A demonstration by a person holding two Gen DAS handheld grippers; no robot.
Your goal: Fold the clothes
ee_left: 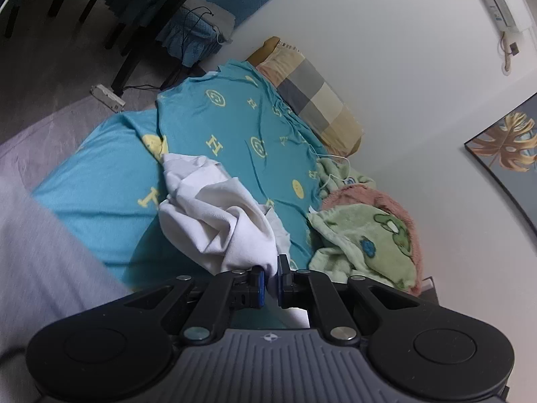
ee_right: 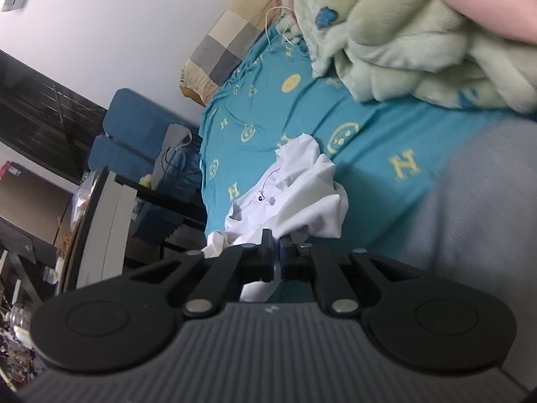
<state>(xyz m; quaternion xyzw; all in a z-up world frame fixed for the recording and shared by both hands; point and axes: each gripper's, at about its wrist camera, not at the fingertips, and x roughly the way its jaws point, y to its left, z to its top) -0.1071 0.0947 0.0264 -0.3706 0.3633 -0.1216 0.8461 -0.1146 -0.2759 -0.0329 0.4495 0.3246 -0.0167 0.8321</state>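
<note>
White cotton garment (ee_left: 214, 215) lay bunched and crumpled on the teal bedsheet (ee_left: 100, 181) w/ yellow H and smiley prints, roughly mid-bed. In the left wrist view, one edge of the fabric ran down btwn the fingers of the left gripper (ee_left: 271, 280); jaws nearly closed, pinching cloth, rest of the garment spreading up and away from the tips. In the right wrist view the same garment (ee_right: 295, 194) sat just ahead of the right gripper (ee_right: 274, 252), whose jaws were pressed together on another edge, a strip of white showing below the fingers. A small dark button and thin cord showed on the fabric there. Beyond: green fleece blanket (ee_left: 365, 245) w/ pink lining, heaped near the wall side; checked pillow (ee_left: 315, 100) at the bed's far end; blue chair (ee_right: 131, 141) beside the bed; framed leaf picture (ee_left: 506, 144) on the wall.
</note>
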